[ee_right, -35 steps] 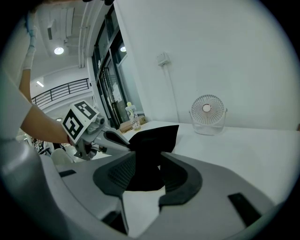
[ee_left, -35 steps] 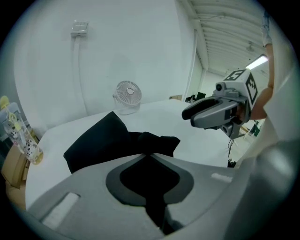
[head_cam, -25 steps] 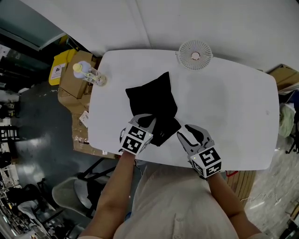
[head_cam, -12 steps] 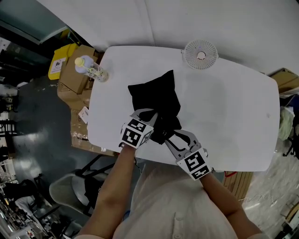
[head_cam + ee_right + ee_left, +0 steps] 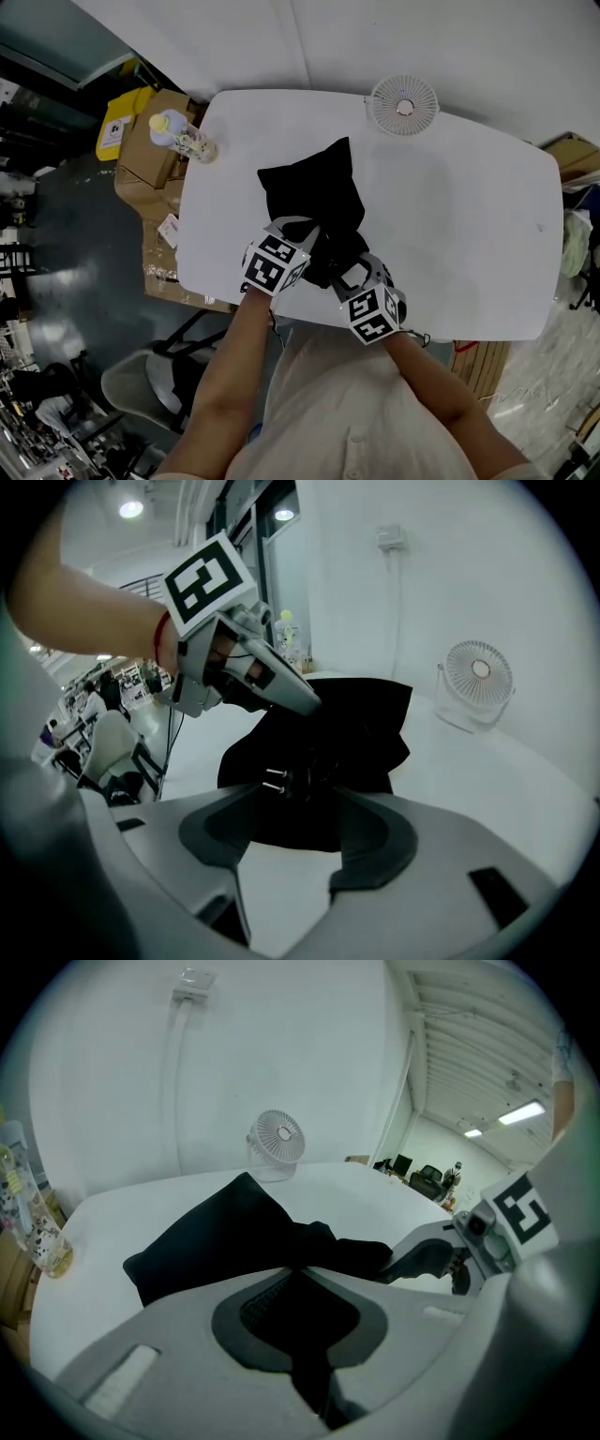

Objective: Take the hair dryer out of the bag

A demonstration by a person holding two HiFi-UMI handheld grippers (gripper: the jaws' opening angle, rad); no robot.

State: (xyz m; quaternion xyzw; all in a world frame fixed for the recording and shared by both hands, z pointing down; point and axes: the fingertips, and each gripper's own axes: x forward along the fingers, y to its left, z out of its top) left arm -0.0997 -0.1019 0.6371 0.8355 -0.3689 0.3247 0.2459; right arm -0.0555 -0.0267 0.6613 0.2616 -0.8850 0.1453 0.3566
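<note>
Both tongs work the near end of a black bag (image 5: 314, 192) on a white bench (image 5: 450, 216).

The bench has rounded corners and stands against a white wall, with cardboard boxes (image 5: 150, 164) on the grey floor off its left end. A small fan (image 5: 404, 105) stands at the far edge and a bottle (image 5: 180, 136) at the far-left corner. The bag lies left of centre, its mouth toward the near edge. The left tongs (image 5: 302, 230) are clenched on its cloth. The right tongs (image 5: 300, 822) are released, their jaws having just been opening, with a two-pin plug (image 5: 274, 780) poking from the mouth just ahead of them, untouched. The dryer's body does not show, hidden in the bag. Broad white surface spreads to the bag's right.
</note>
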